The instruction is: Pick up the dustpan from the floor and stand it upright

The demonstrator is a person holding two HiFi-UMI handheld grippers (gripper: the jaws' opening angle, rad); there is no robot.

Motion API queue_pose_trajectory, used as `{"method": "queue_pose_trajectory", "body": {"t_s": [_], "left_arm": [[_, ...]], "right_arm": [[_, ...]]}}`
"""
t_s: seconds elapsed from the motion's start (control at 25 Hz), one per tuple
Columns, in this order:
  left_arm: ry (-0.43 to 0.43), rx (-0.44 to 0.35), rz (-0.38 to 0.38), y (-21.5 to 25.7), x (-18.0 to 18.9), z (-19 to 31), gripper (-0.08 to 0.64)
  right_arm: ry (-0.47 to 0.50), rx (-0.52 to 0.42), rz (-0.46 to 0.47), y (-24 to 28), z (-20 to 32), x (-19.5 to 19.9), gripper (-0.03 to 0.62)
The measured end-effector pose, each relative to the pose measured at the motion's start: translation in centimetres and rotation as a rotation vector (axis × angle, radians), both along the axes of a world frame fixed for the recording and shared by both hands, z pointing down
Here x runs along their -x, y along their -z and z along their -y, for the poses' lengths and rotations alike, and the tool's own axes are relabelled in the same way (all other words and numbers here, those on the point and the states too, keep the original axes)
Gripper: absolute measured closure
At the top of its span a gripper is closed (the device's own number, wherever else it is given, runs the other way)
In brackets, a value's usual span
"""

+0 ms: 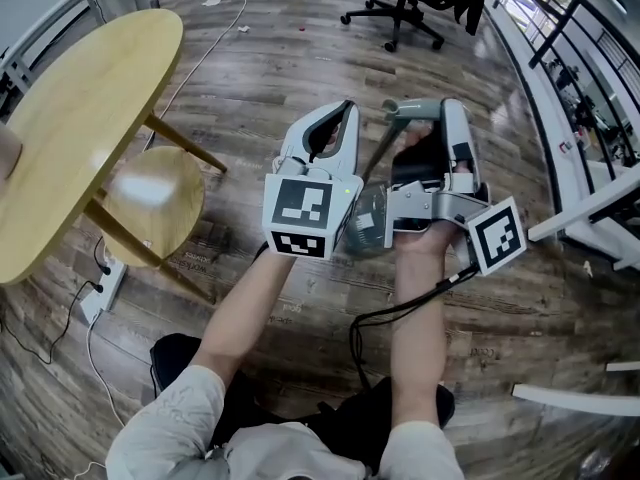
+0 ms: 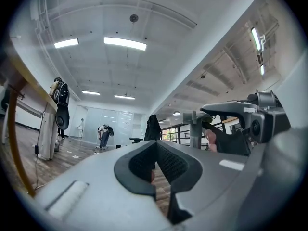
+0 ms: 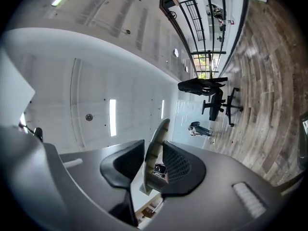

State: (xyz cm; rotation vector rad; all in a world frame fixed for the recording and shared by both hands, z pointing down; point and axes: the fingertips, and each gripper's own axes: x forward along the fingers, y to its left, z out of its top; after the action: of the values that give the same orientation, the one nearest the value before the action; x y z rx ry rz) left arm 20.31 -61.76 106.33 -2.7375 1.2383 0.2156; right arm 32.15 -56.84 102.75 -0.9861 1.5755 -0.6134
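**Q:** Status?

**Me:** Pickup looks done. The dustpan [image 1: 405, 109] is off the floor [image 1: 300, 58], hanging in front of me between the two tools. I'd call this the start of the stand-it-up step.

**Q:** Grip?

**Me:** The right gripper [image 1: 440, 108] is about half closed, clamped on a thin curved strip of the dustpan that sits between its pads. I think that's the top of the handle, but I can't be sure from that angle. The left gripper [image 1: 347, 108] is closed tip to tip with nothing in it, parked just beside the handle. The dustpan's lower end is mostly hidden behind the tools.

**Q:** Next move?

**Me:** Bring it down onto bare floor with the base flat and the handle vertical. I'll probably open the left gripper to steady the handle. The right one lets go only once the dustpan stands on its own. The grip is a single pinch on a thin edge, so it could swing or twist on the way down. I'll go slow.

**Q:** Anything in the way?

**Me:**
- **Left:** the stool [image 1: 155, 203] and the round table [image 1: 70, 118], with their legs splayed out towards me.
- **Right:** a white frame [image 1: 590, 218] low on the floor.
- **Below:** the tool cable [image 1: 400, 313] loops under my right arm, near where I'd put the dustpan down, so I need to keep it out from under the base.
- **Further off:** the office chair [image 1: 400, 8] is well apart and no issue.
- **Best spot:** the open planks straight ahead.
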Motion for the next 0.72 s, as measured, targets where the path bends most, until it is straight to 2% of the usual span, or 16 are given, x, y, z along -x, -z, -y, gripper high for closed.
{"method": "queue_pose_trajectory", "body": {"t_s": [0.24, 0.44, 0.6, 0.72], "left_arm": [[0.001, 0.020, 0.015, -0.9, 0.6, 0.4, 0.541], [-0.011, 0.045, 0.007, -1.8, -1.2, 1.5, 0.541], [-0.013, 0.049, 0.019, -2.2, -2.2, 1.5, 0.541], [-0.011, 0.057, 0.027, -3.1, -2.4, 1.4, 0.541]], "right_arm": [[-0.043, -0.038, -0.068, 0.4, -0.5, 0.8, 0.400], [-0.141, -0.023, -0.127, -0.9, -0.5, -1.6, 0.356], [-0.240, 0.029, -0.177, -2.9, -1.4, -3.2, 0.354], [-0.322, 0.107, -0.252, -6.2, -1.7, -4.0, 0.372]]}}
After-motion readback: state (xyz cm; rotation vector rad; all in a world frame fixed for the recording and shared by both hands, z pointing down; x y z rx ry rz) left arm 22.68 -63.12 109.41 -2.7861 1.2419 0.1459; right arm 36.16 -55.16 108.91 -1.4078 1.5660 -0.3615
